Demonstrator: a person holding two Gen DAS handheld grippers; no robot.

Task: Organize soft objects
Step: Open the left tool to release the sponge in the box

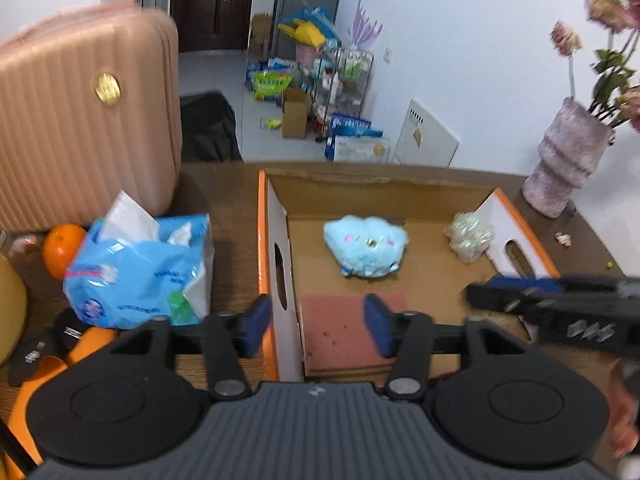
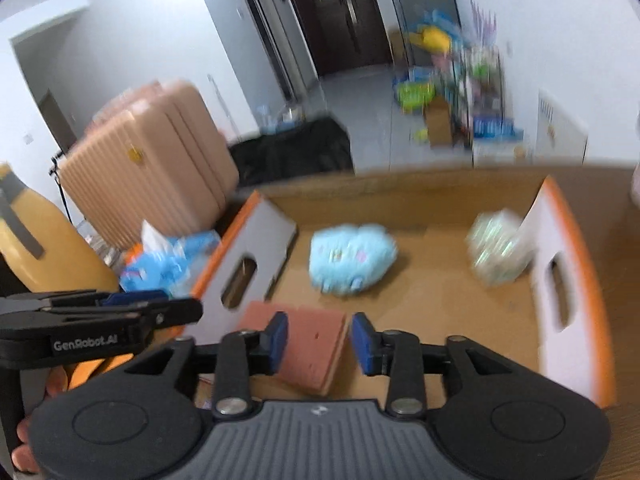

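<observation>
Both pairs of jaws stand released and empty: the left gripper (image 1: pixel 318 326) straddles the near left wall of the cardboard box (image 1: pixel 280 216), the right gripper (image 2: pixel 320 338) hovers over the pink sponge (image 2: pixel 308 344) at the box's near left corner. Farther in lie the blue plush toy (image 1: pixel 366 246) and, against the right wall, a pale mesh puff (image 1: pixel 468 236). Judging by this, a placing step looks finished; the next move calls for finding another soft item outside the box.

Both grippers — left gripper (image 1: pixel 318 326), right gripper (image 2: pixel 319 342) — are matte black with blue pads, silver pivot screws and ribbed grey housings.
</observation>
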